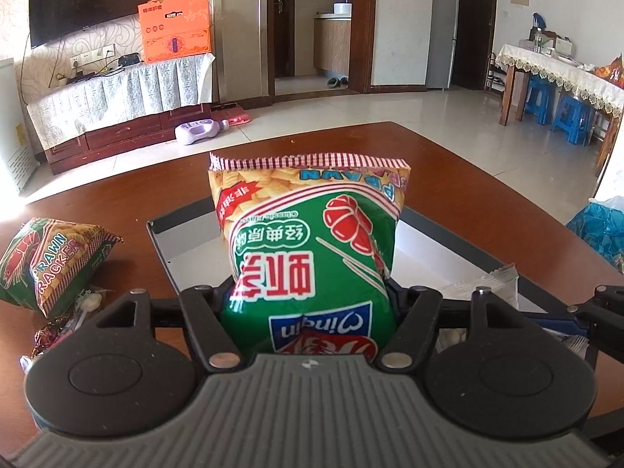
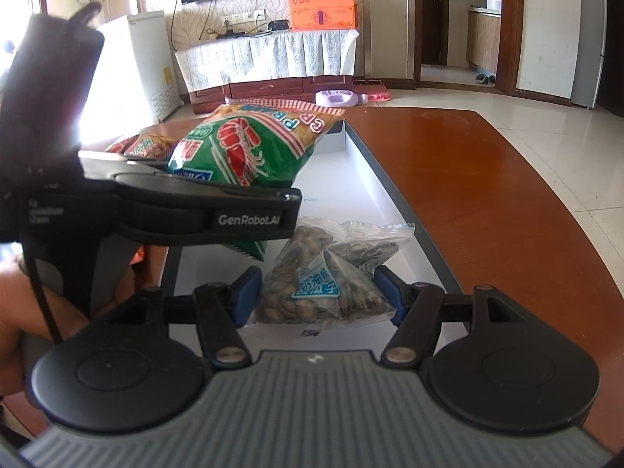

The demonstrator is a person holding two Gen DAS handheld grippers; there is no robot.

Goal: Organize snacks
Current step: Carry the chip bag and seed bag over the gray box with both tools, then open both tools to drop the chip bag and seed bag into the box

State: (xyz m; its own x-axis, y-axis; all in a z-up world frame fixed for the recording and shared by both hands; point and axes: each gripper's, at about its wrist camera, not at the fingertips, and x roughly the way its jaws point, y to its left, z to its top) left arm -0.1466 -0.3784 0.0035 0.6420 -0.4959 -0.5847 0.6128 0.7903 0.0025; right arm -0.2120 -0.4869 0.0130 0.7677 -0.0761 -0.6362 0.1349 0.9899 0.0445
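Left gripper (image 1: 308, 292): pinching the green prawn cracker bag (image 1: 308, 241), held above the white tray (image 1: 187, 241) at frame centre.
Right gripper (image 2: 318, 292): its blue pads (image 2: 245, 292) flank the clear seed packet (image 2: 323, 273) lying in the tray; whether they press it cannot be told.
Done: seed packet is inside the tray.
Left: second prawn cracker bag (image 1: 50, 261) and loose sweets (image 1: 58, 327) wait on the brown table (image 1: 487, 202), lower left.
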